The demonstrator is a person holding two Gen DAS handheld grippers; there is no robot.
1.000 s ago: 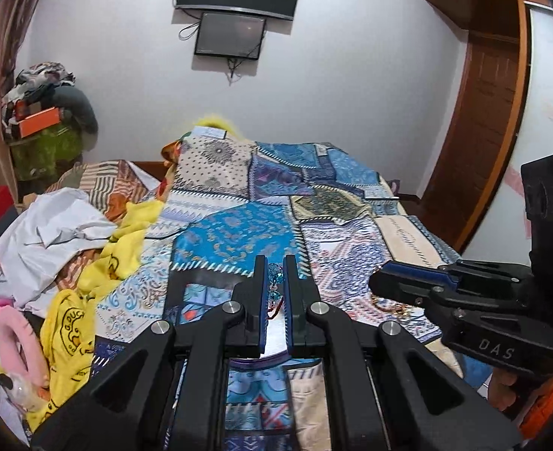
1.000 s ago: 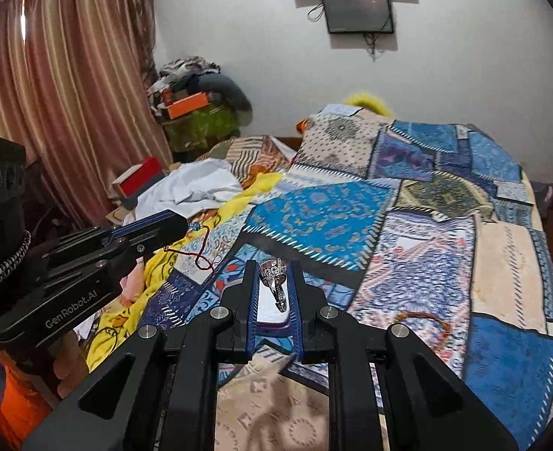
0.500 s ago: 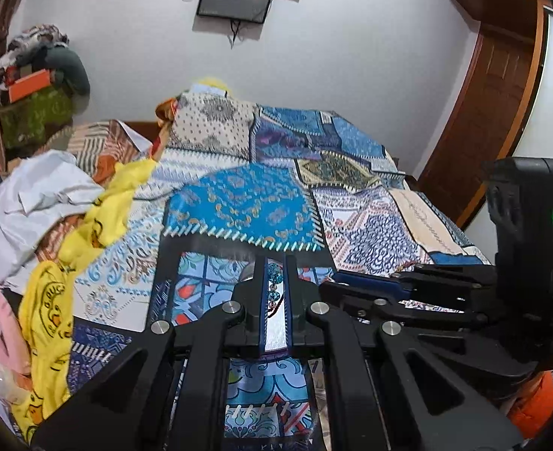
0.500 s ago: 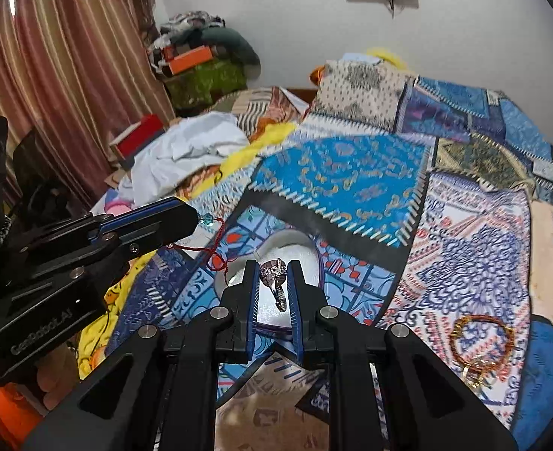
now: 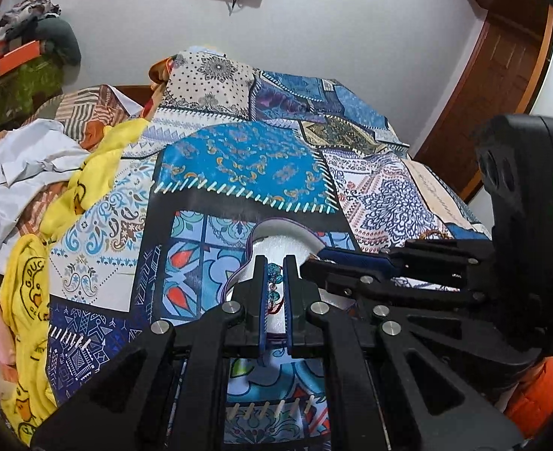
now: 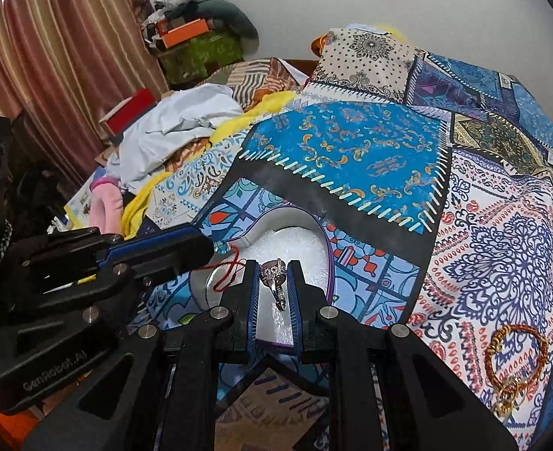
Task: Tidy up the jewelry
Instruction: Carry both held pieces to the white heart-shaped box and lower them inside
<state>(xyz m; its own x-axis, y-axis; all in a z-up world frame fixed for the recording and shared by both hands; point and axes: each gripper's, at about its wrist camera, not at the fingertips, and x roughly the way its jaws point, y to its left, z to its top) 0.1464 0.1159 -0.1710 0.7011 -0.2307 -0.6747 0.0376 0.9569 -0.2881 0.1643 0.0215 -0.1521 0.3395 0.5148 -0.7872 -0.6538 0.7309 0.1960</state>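
A heart-shaped box (image 6: 325, 240) with a white padded inside lies open on the patchwork bedspread; it also shows in the left wrist view (image 5: 276, 227). My left gripper (image 5: 275, 263) is shut on a red-string bracelet with blue beads (image 5: 275, 285) and hangs over the box. The bracelet's red string (image 6: 229, 267) dangles in the right wrist view. My right gripper (image 6: 272, 267) is shut on a silver ring (image 6: 274, 278) over the box, right beside the left one. A gold and red bracelet (image 6: 517, 357) lies on the bedspread to the right.
Yellow, white and pink clothes (image 5: 35, 195) are heaped along the bed's left side. A pillow (image 5: 208, 79) lies at the head of the bed. A wooden door (image 5: 502, 75) stands at the right, curtains (image 6: 50, 56) at the left.
Both grippers have moved forward and down over the heart-shaped box, each still holding its piece. They have drawn close together.
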